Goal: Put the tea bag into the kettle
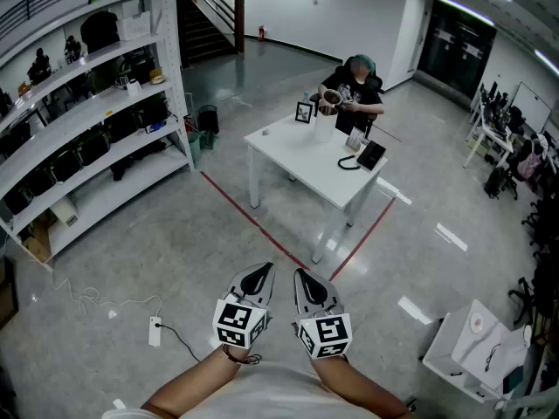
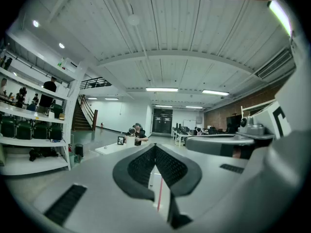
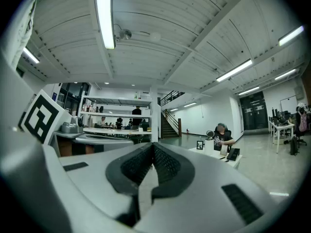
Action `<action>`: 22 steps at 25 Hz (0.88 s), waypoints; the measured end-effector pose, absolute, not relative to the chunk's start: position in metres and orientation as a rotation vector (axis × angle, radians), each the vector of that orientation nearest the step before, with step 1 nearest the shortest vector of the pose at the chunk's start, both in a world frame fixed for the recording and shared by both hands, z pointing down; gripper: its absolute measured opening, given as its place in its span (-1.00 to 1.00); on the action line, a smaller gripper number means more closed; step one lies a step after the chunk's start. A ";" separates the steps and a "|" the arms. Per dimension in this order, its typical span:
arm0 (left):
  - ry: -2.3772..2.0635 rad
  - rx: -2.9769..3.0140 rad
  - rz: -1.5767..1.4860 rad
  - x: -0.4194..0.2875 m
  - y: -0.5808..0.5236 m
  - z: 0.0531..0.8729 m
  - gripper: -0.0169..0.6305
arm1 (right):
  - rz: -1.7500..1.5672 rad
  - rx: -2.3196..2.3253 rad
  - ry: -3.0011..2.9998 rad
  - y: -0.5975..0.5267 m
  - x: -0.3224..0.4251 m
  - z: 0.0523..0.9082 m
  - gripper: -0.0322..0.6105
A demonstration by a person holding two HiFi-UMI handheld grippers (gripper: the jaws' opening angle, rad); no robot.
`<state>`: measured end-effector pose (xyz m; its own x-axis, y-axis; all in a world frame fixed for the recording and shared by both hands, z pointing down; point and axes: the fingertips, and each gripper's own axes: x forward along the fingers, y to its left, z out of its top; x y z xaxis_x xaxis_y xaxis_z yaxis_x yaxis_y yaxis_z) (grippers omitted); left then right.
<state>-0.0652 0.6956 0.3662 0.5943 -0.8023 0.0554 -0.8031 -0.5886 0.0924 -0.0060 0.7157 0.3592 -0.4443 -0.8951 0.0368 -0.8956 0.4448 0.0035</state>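
The tea bag was too small and too far off to pick out in any view, and the kettle could not be told for certain either. What did show was a white worktop standing well apart from the person who held the tools, across a stretch of grey floor marked with a red line. On that worktop stood a small framed picture, a white upright container just beside it, and a black device with a cord near the right end. A seated person in dark clothes was at the far side of the worktop, hands raised around a round object. The left tongs and the right tongs were held side by side low in the head view, close to the holder's body, each with its marker cube toward the wrist. Both pointed out toward the worktop. In the left gripper view the ribbed pads met tip to tip, closed on themselves. The right gripper view showed the same, fully closed with nothing between the pads. White shelving loaded with dark bags ran along the left, a staircase rose behind it, and a power strip with its cable lay on the floor.
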 end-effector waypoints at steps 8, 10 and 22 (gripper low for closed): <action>-1.358 2.695 0.016 -0.100 0.665 0.375 -0.92 | -0.009 1.600 -2.629 0.688 -0.037 0.367 -0.87; -1.360 2.691 0.023 -0.116 0.652 0.378 -0.92 | -0.019 1.593 -2.632 0.677 -0.052 0.369 -0.87; -1.303 2.708 0.042 -0.224 0.554 0.373 -0.92 | 0.088 1.540 -2.634 0.582 -0.164 0.381 -0.86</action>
